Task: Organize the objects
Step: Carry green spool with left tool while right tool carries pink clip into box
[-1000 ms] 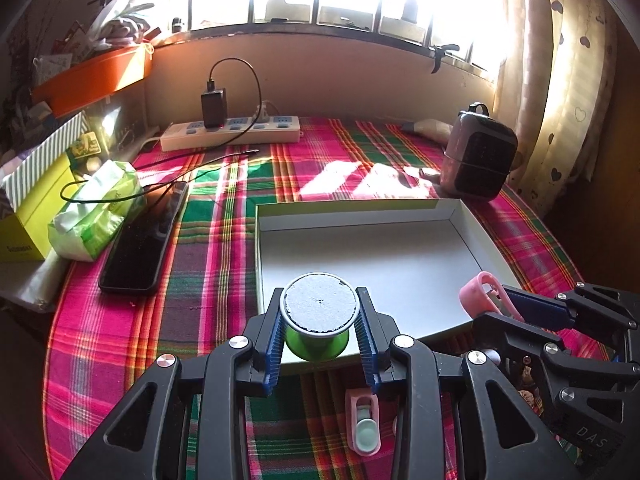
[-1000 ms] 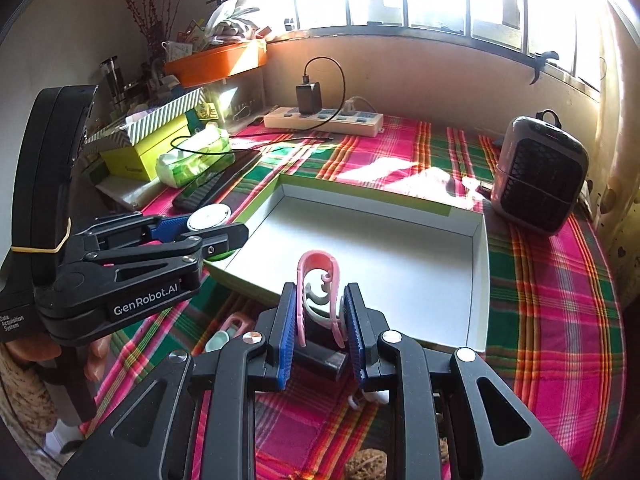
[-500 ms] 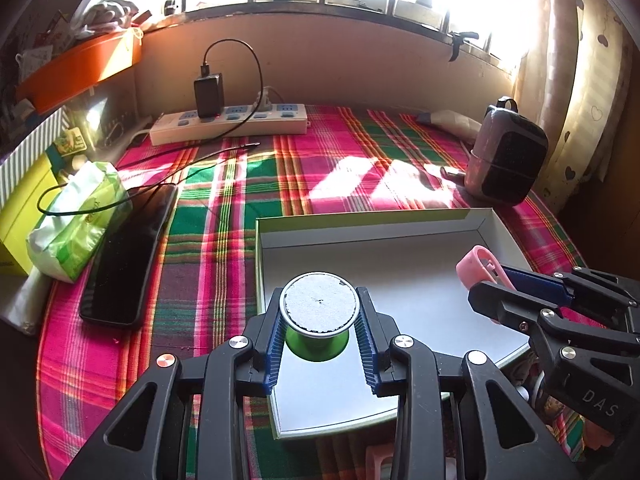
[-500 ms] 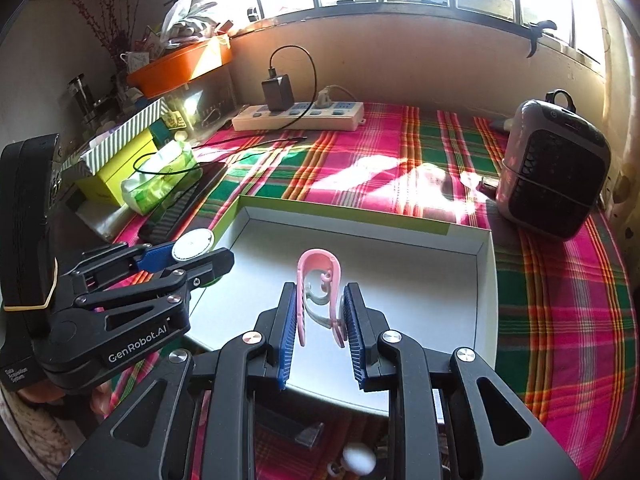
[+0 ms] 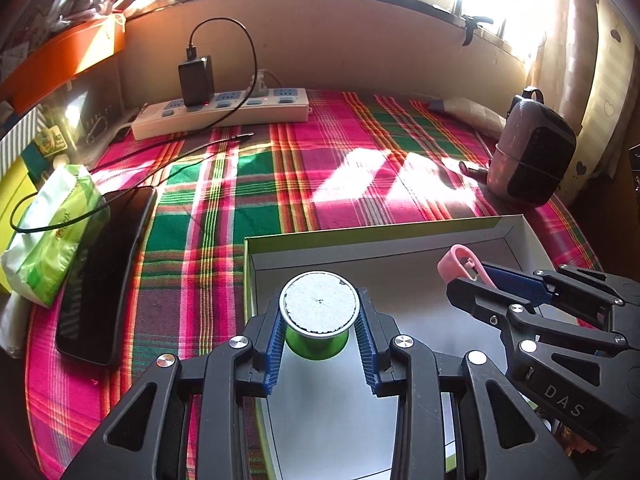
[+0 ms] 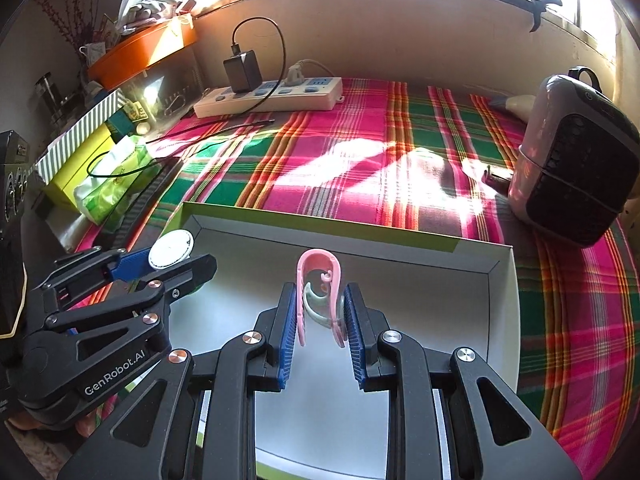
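Your left claw (image 5: 320,334) pinches the green spool (image 5: 317,320) by its sides; your right claw (image 6: 320,322) pinches the pink clip (image 6: 319,296), upright between the pads. Since a second ago both claws have advanced from the near rim of the tray (image 5: 360,234) to over its white floor: the spool now hangs at the tray's 9 o'clock side, the clip toward 3 o'clock. Neither item appears to rest on the floor yet. Judgement: transport is nearly done; lowering and release remain. The tray sits on the plaid-covered desk (image 5: 256,184), heater (image 6: 576,164) at 2 o'clock, power strip (image 5: 220,114) at 11 o'clock.
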`<state>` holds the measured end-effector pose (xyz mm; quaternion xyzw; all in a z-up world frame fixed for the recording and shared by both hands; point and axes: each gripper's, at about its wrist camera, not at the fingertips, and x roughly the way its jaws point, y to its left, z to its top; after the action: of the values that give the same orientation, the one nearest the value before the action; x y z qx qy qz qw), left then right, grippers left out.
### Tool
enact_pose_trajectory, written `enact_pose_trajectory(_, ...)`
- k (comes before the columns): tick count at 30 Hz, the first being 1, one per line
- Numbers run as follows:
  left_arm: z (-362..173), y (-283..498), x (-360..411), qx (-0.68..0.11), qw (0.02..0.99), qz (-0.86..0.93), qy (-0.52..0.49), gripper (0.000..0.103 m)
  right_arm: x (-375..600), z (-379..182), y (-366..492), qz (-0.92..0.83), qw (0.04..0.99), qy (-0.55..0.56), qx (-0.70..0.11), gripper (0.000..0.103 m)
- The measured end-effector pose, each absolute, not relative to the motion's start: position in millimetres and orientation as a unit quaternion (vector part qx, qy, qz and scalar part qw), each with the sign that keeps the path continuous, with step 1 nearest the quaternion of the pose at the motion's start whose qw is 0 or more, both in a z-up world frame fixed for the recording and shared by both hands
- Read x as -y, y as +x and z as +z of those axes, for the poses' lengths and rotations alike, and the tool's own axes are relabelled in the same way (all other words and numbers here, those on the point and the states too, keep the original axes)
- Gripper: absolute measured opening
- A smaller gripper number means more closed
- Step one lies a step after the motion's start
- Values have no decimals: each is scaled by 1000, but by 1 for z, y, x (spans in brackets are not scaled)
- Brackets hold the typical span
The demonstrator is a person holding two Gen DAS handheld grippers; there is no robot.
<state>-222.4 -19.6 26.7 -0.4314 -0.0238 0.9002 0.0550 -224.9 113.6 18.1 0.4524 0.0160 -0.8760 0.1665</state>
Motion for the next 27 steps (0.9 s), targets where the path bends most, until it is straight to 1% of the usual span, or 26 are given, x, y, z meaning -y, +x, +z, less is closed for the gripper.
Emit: enact_pose_trajectory(27,17,-238,7,3,58,897,-439,31,-116,3,-240,-872,143,468,-14,25)
